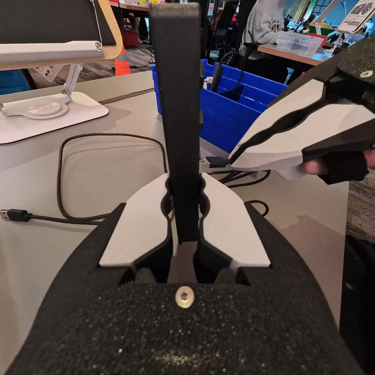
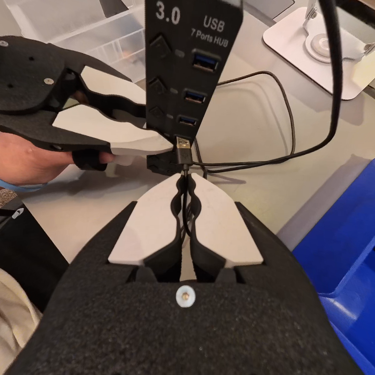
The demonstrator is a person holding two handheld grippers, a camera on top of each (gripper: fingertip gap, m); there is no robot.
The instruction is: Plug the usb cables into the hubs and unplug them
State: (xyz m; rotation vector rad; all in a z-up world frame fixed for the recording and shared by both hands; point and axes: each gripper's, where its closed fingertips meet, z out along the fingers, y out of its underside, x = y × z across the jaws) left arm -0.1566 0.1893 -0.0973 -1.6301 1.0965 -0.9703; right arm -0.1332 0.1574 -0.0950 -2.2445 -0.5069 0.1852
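Observation:
My left gripper (image 1: pixel 184 179) is shut on a black multi-port USB hub (image 1: pixel 178 101) and holds it upright above the table, edge-on in this view. In the right wrist view the hub's face (image 2: pixel 178 67) shows several blue ports, with the left gripper (image 2: pixel 151 121) clamping its side. My right gripper (image 2: pixel 185 175) is shut on a thin black cable just behind its USB plug (image 2: pixel 183 155). The plug's metal tip sits at the mouth of a lower port, most of the metal showing. The right gripper (image 1: pixel 233 160) and plug (image 1: pixel 215 161) also show in the left wrist view.
Another black cable loops on the grey table, its loose USB plug (image 1: pixel 12 215) at the left. A blue bin (image 1: pixel 229 113) stands behind the hub. A white stand (image 1: pixel 50 109) is at the back left. A clear plastic box (image 2: pixel 97 34) lies beyond the hub.

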